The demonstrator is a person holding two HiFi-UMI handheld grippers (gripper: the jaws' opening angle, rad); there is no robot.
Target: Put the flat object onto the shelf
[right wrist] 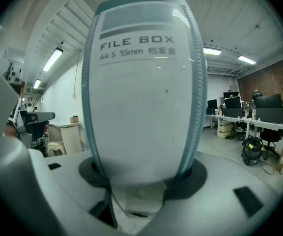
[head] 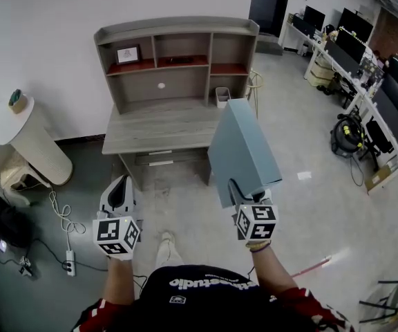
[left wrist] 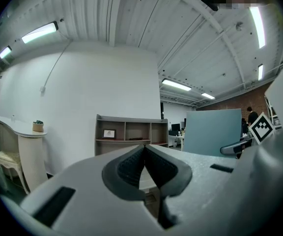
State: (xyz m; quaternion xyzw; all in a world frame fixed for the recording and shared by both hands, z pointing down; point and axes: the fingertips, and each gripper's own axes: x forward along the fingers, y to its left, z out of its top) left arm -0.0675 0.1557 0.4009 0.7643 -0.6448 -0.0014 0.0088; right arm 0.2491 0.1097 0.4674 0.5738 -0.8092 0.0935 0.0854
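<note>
My right gripper [head: 244,194] is shut on a flat grey-blue file box [head: 242,149], held upright in the air in front of the desk. In the right gripper view the box's white spine [right wrist: 142,87] fills the middle, clamped between both pads. The grey wooden shelf unit [head: 177,59] stands on a desk against the white wall, some way ahead of both grippers. My left gripper [head: 119,194] hangs at the lower left with nothing in it. In the left gripper view its pads [left wrist: 131,167] meet, and the file box [left wrist: 212,132] shows at the right.
A small framed picture [head: 128,53] stands in the shelf's left compartment and a dark flat item [head: 180,60] lies in the middle one. A white cup [head: 222,95] sits on the desk top. A round white table [head: 19,131] stands left, cables and a power strip [head: 68,261] on the floor.
</note>
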